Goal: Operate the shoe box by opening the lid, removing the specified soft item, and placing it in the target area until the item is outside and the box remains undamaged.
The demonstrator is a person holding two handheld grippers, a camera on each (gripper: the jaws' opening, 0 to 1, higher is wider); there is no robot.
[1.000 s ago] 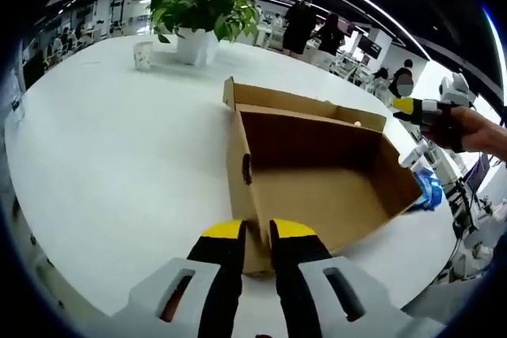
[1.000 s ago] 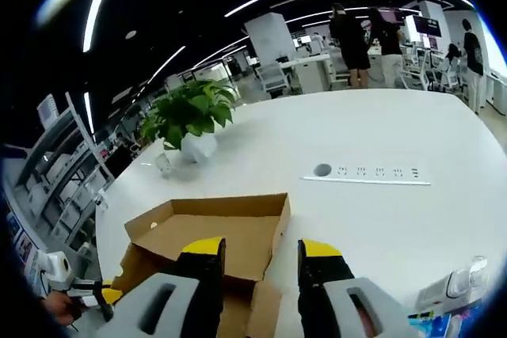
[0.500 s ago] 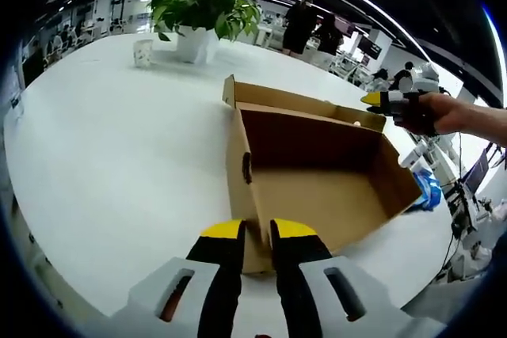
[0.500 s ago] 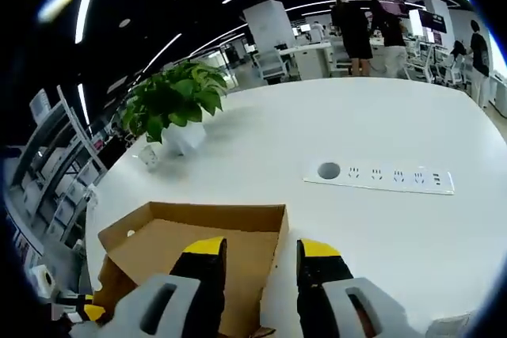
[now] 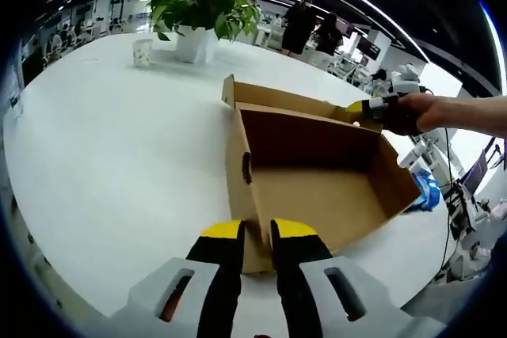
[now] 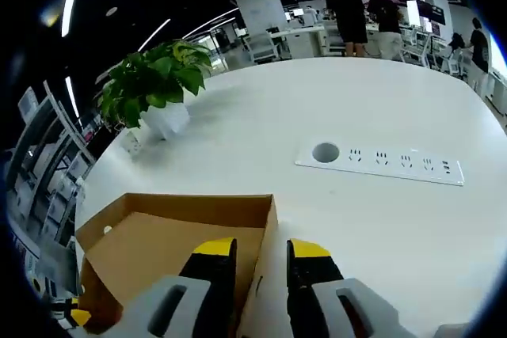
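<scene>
The brown cardboard shoe box (image 5: pixel 317 187) lies open on the white table and its inside looks bare. My left gripper (image 5: pixel 257 231) is shut on the box's near wall at the corner. The lid (image 5: pixel 285 99) stands up along the far side. A hand brings my right gripper (image 5: pixel 360 106) to the lid's right end. In the right gripper view, my right gripper (image 6: pixel 261 251) straddles the cardboard edge of the box (image 6: pixel 158 243), jaws narrowed but still apart. A blue crumpled item (image 5: pixel 432 191) lies on the table just past the box's right end.
A potted plant (image 5: pixel 202 13) and a paper cup (image 5: pixel 142 53) stand at the far side of the table (image 5: pixel 103 156). A socket strip (image 6: pixel 380 162) is set into the tabletop. People stand at desks behind. The table edge runs close on the right.
My right gripper has moved in over the box's far corner and its jaws have drawn closer around the cardboard edge. The left gripper and box have not moved.
</scene>
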